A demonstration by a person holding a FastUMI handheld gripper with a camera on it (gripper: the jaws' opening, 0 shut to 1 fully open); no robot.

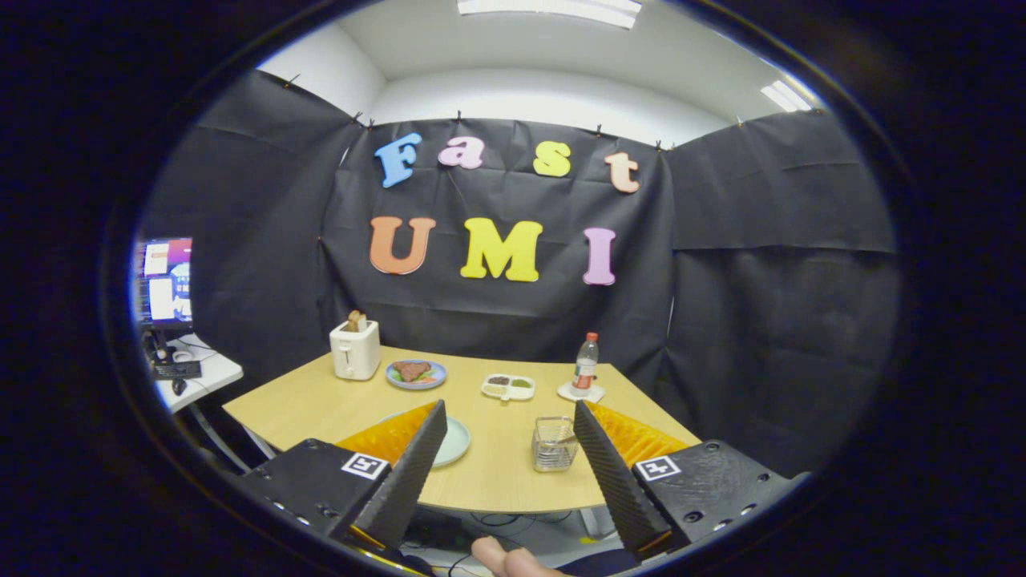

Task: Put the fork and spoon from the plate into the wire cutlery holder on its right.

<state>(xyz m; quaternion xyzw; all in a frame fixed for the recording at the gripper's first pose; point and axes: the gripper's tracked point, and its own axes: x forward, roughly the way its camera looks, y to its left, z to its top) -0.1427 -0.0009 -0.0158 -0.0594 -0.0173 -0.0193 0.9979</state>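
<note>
Gripper view is showing the gripper [506, 425] hanging in the air short of the wooden table [497, 473], with its two fingers [417, 473] standing wide apart and nothing lying between them, so the tool is open and holding nothing. Just beyond the left finger, a pale green plate [454, 441] is resting on the near part of the table, and that finger is covering most of it (the fork and spoon cannot be made out on the part that is showing). Just beside the right finger, on its inner side, the wire cutlery holder [554, 443] is standing upright on the table, well apart from the plate.

Farther beyond the fingers, a white toaster [355, 349] with a slice sticking up out of it is sitting toward the left, and a blue plate with food [415, 373] is lying just beside it. A small white divided dish [508, 386] is sitting straight ahead between the fingers' lines, and a clear bottle with a red cap [586, 365] is standing on a white coaster [581, 393] to the right of that dish. Far off to the left, beyond the table, a lit monitor [164, 280] is standing on a white desk [200, 373]. Below the fingers, part of a person's hand [505, 557] is peeking in.
</note>
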